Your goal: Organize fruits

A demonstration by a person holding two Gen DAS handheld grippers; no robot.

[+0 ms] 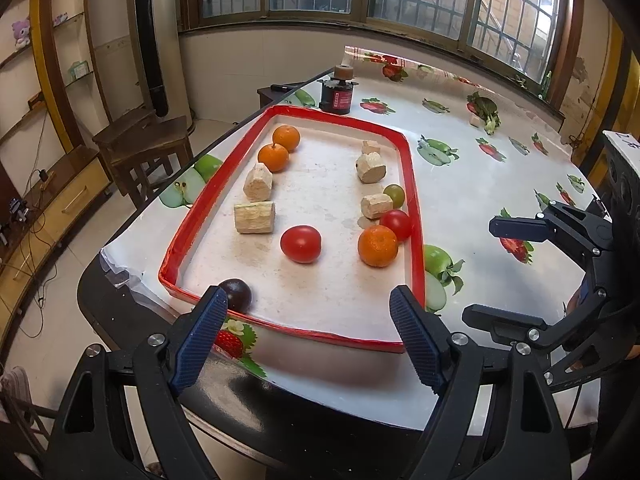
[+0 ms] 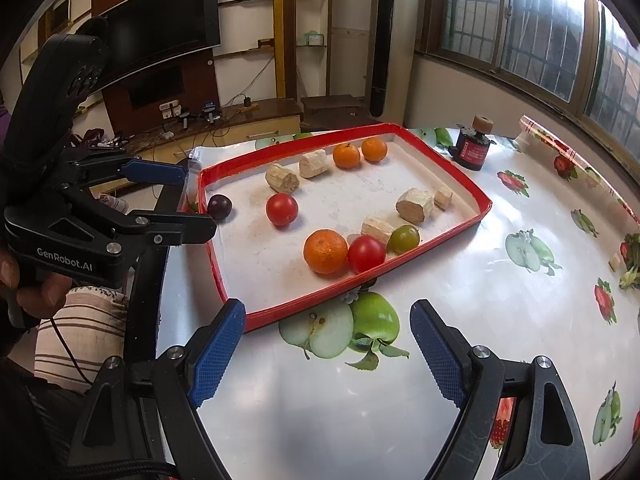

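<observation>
A red-rimmed tray [image 1: 412, 184] lies on the counter [image 1: 480, 184], whose cloth is printed with apples and strawberries. Inside the tray, two oranges [image 1: 286, 138] sit touching near its far left rim, with two pale wood chunks [image 1: 258, 182] in line below them. A red tomato [image 1: 301, 243] rests near the tray's middle. Along the right rim, a third orange [image 1: 377, 246] touches a smaller tomato [image 1: 396, 224], beside a green grape [image 1: 394, 195] and more wood chunks. A dark plum [image 1: 236, 294] sits in the tray's near left corner. A black jar [image 1: 336, 98] stands just beyond the tray's far rim. The left gripper [image 1: 312, 332] hovers at the tray's near edge, fingers spread wide and holding nothing. The right gripper [image 2: 328, 352] hangs over the counter beside the tray, fingers equally wide and holding nothing.
</observation>
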